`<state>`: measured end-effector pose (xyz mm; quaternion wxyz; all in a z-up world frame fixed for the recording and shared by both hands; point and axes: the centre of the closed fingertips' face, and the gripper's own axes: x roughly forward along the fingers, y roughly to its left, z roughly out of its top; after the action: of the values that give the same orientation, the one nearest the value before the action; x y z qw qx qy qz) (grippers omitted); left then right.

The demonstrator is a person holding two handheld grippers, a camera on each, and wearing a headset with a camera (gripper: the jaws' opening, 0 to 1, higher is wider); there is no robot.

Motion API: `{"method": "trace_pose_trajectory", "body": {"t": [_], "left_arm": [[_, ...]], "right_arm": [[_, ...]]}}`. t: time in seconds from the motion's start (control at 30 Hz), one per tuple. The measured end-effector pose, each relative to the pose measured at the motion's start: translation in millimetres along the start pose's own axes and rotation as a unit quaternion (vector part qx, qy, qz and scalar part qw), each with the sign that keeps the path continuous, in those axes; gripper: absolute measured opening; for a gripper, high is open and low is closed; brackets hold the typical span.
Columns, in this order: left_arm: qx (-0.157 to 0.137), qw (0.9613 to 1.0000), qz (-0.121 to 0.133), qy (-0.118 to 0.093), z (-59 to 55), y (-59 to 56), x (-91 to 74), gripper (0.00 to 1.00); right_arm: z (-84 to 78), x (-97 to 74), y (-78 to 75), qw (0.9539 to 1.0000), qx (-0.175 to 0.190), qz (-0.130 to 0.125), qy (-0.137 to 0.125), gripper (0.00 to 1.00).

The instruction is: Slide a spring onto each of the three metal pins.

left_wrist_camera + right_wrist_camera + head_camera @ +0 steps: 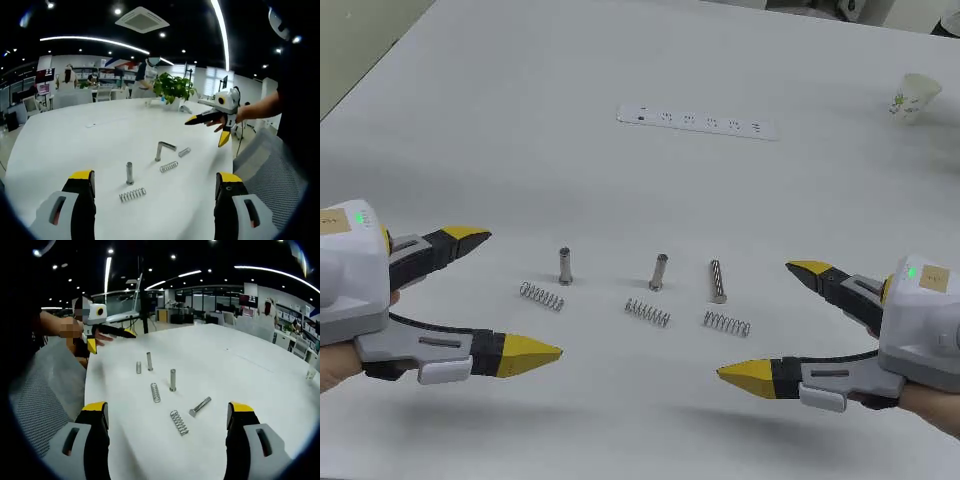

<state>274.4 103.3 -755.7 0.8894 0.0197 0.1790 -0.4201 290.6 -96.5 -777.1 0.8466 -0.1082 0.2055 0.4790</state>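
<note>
Head view: left gripper (520, 293) and right gripper (755, 319), jaws spread, flank pins (660, 271) and springs (647, 312) on roomy table (620, 60).

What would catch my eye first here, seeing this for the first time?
The yellow-tipped left gripper and right gripper, both wide open, hover at either side of the white table. Between them is a row of three metal pins, a spring lying before each.
</note>
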Motion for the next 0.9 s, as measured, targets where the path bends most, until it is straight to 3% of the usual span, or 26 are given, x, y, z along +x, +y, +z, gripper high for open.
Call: {"method": "trace_pose_trajectory", "body": {"t": [0.9], "left_arm": [[-0.004,1.0,0.001,-0.002,0.0,2.5,-0.8,0.98]], "right_arm": [[-2.2,2.6,1.5,1.0,-0.001,0.005,0.004,0.99]]}}
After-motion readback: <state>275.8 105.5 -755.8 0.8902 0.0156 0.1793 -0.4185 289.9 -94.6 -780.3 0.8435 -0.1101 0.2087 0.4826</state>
